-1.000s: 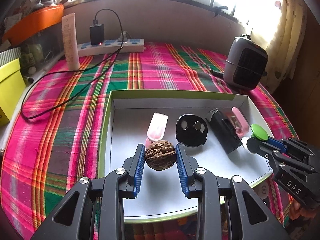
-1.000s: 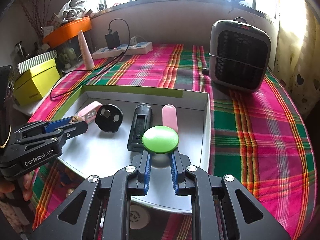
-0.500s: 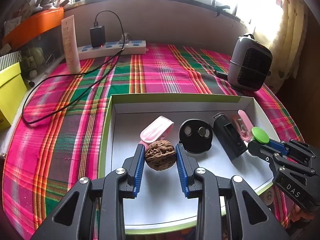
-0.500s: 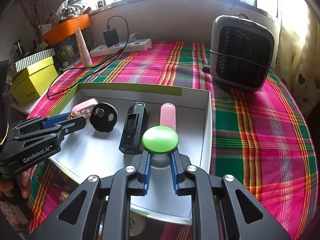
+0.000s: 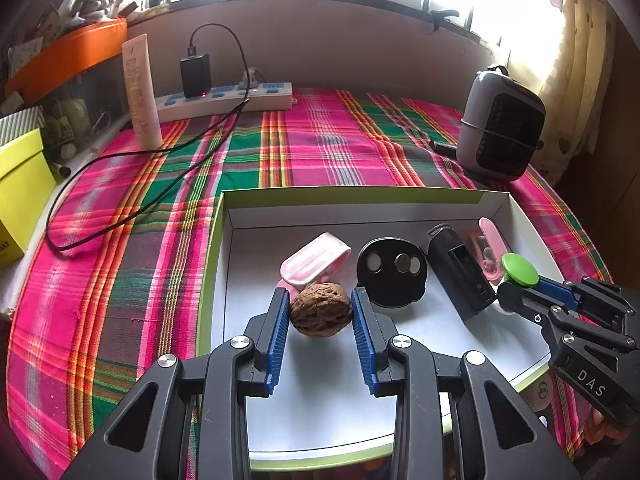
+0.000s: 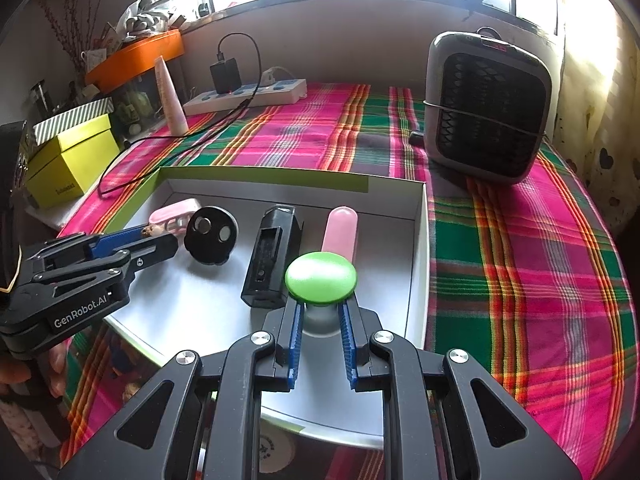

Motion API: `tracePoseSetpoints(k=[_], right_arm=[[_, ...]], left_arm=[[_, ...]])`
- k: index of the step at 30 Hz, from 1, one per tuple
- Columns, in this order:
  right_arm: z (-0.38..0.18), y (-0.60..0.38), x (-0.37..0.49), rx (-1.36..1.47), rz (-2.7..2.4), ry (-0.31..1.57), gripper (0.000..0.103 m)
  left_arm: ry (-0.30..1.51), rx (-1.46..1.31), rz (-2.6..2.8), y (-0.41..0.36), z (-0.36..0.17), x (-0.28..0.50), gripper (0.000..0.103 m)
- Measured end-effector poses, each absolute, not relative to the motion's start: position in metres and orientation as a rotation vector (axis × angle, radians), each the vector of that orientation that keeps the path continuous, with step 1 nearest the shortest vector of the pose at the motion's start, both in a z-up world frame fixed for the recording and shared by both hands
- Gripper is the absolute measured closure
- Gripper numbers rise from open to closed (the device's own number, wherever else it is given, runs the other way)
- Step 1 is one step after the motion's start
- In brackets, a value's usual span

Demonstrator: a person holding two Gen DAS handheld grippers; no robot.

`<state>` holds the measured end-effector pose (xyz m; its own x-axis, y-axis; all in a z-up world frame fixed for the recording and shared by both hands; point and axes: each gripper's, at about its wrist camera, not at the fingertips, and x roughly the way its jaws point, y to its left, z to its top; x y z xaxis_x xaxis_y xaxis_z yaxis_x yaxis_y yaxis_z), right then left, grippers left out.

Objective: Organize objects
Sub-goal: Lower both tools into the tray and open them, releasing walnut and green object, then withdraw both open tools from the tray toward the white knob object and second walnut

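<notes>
My left gripper [image 5: 320, 310] is shut on a brown walnut [image 5: 321, 309] and holds it over the left part of a shallow white tray with a green rim [image 5: 216, 240]. My right gripper [image 6: 321, 312] is shut on a green-capped knob [image 6: 321, 278], held over the tray's [image 6: 420, 240] right part. In the tray lie a pink clip [image 5: 316, 260], a round black disc [image 5: 392, 272], a black rectangular case [image 5: 460, 272] and a pink capsule-shaped piece [image 6: 340, 230]. The right gripper also shows in the left wrist view [image 5: 520, 292], and the left gripper in the right wrist view [image 6: 156, 240].
The tray sits on a pink and green plaid cloth [image 5: 160, 220]. A grey fan heater [image 6: 486, 106] stands at the back right. A power strip with charger [image 5: 224, 96], a black cable [image 5: 120, 204], a white tube [image 5: 142, 92] and a yellow box [image 6: 68, 160] stand at the back left.
Both grippers have pulled back a little toward the tray's near edge, so the tray objects look farther away. Both keep their hold on the walnut and the green knob.
</notes>
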<state>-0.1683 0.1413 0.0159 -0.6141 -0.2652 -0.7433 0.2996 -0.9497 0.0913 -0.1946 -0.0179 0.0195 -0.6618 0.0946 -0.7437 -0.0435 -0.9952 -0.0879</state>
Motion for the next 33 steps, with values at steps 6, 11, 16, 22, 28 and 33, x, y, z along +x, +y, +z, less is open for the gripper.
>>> tracePoseSetpoints(k=[6, 11, 16, 22, 28, 33], right_arm=[[0.015, 0.141, -0.168, 1.177, -2.573, 0.07, 0.085], [0.016, 0.14, -0.166, 1.18, -2.577, 0.075, 0.079], [0.018, 0.138, -0.161, 1.163, -2.588, 0.083, 0.064], [0.02, 0.138, -0.156, 1.158, -2.595, 0.071, 0.064], [0.022, 0.138, -0.147, 1.141, -2.611, 0.055, 0.064], [0.025, 0.137, -0.139, 1.122, -2.619, 0.049, 0.064]], left_arm=[[-0.099, -1.255, 2.795, -0.018, 0.02, -0.194, 0.073], [-0.087, -1.249, 2.802, -0.018, 0.02, -0.191, 0.071], [-0.053, -1.201, 2.841, -0.016, 0.028, -0.183, 0.065], [-0.055, -1.167, 2.854, -0.017, 0.034, -0.173, 0.064], [-0.032, -1.143, 2.884, -0.016, 0.038, -0.161, 0.064], [-0.038, -1.115, 2.896, -0.018, 0.042, -0.15, 0.064]])
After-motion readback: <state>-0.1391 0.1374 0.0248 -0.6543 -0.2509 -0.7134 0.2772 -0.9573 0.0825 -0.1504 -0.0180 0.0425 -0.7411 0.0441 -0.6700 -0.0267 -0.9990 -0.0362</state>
